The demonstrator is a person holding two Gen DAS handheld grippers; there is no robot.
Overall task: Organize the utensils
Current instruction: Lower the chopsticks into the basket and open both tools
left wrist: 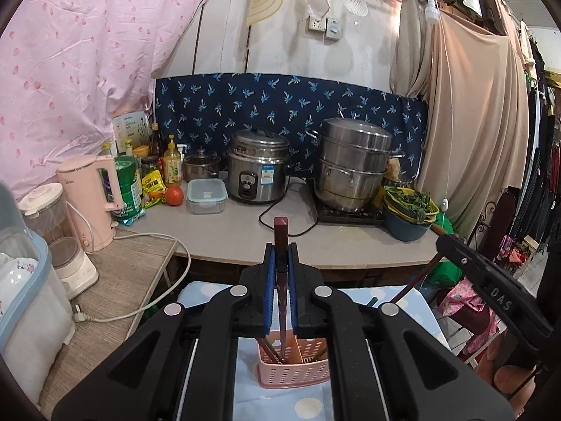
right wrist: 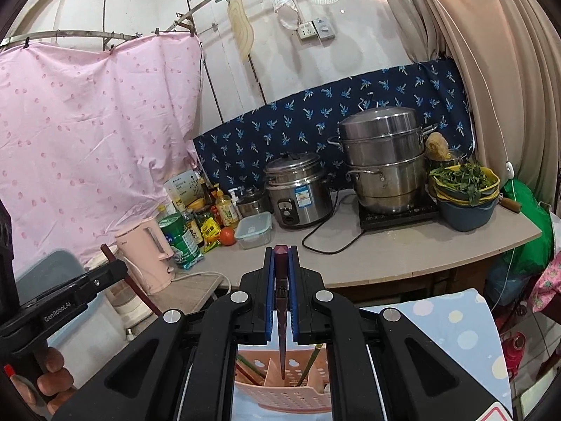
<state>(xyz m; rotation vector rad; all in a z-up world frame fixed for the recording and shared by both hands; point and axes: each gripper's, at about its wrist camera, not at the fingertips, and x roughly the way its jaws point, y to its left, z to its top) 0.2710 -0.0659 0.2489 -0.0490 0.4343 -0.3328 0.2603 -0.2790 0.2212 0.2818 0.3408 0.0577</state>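
— So, what does each gripper have?

— Each one is clamped on a dark red chopstick. The left gripper (left wrist: 280,256) pinches a chopstick (left wrist: 281,242) standing straight up, with its thin end down inside the pink basket (left wrist: 294,368). The right gripper (right wrist: 280,263) pinches its own chopstick (right wrist: 281,270) the same way, tip down in the middle slot of the basket (right wrist: 284,389).

— Where is the basket?

— On a blue spotted cloth (left wrist: 312,407), right under both tools — near the front edge of the counter (left wrist: 245,231).

— Is there room to move?

— The front strip of the counter is bare. Along its back edge stand a rice cooker (left wrist: 257,168) and a big steel steamer (left wrist: 354,165); a pink kettle (left wrist: 93,200) sits at the left corner and a bowl of greens (left wrist: 408,210) at the right corner. A black cord (left wrist: 280,224) loops across the middle.

— What is hard to see?

— The black arms cover most of the basket. Other sticks lean inside it, but I cannot count them. The basket's bottom is cut off in the right view.
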